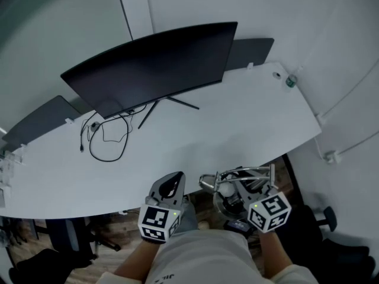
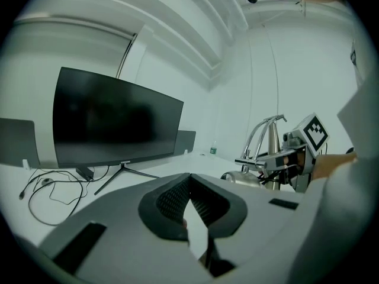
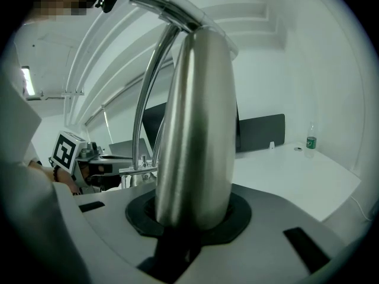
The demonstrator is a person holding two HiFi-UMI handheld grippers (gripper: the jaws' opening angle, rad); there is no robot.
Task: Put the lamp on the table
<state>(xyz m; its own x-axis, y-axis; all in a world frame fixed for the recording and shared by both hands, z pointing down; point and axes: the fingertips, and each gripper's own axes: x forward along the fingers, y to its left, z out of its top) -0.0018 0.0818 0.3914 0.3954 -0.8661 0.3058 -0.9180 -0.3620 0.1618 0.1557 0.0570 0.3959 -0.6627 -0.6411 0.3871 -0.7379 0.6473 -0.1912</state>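
lamp point(image 3: 195, 129) is held by right claw point(image 3: 189, 218) off the table's point(image 1: 237, 117) near edge, bare there; left claw point(image 2: 189, 182) closed on nothing; lamp base obscured

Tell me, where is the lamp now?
The silver metal lamp is held in the right tool, lower right of the head view, just short of the white table, not on it.

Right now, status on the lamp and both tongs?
Right tongs clamped on lamp. Left tongs shut, empty. Lamp not yet on table, just short of its near edge. Monitor, cable sit further back.
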